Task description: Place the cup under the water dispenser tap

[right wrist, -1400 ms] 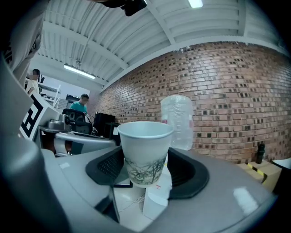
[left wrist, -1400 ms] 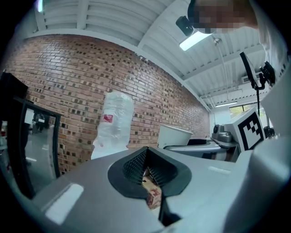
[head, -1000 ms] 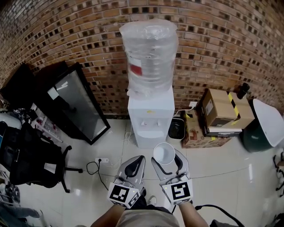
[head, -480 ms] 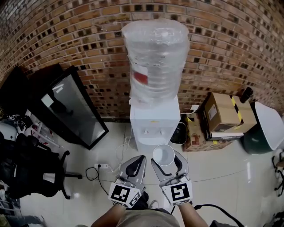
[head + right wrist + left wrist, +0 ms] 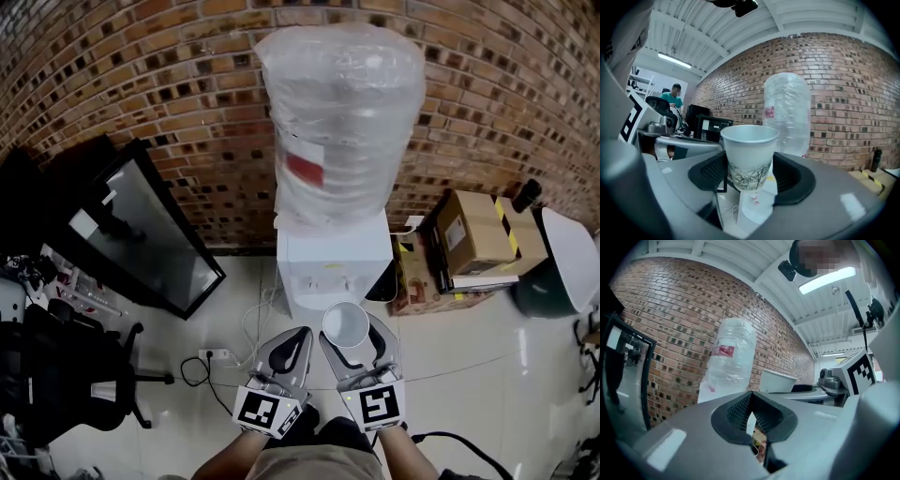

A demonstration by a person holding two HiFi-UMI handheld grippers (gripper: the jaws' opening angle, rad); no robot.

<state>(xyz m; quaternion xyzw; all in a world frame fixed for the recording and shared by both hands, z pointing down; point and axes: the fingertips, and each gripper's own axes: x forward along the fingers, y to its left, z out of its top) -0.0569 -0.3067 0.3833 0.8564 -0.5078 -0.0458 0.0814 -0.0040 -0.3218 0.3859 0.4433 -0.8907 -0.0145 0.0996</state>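
A white paper cup [image 5: 345, 325] with a bamboo print [image 5: 749, 157] stands upright between the pads of my right gripper [image 5: 350, 331], which is shut on it [image 5: 750, 174]. Just left of it, my left gripper [image 5: 298, 340] is shut with nothing in it [image 5: 750, 414]. The white water dispenser [image 5: 335, 251] stands straight ahead against the brick wall. A large plastic-wrapped bottle [image 5: 342, 122] sits on top of it. Its tap panel [image 5: 323, 272] faces me, a little beyond the cup. In the right gripper view the bottle [image 5: 787, 112] rises behind the cup.
A black-framed glass panel [image 5: 141, 230] leans on the wall at left. Cardboard boxes [image 5: 473, 239] and a dark green bin with a white lid [image 5: 555, 267] stand at right. A black office chair [image 5: 66, 375] and a power strip with cable [image 5: 211, 354] are on the tiled floor.
Both grippers and the view have moved toward the dispenser, which now looks larger and nearer. The cup stays held upright in the right gripper.
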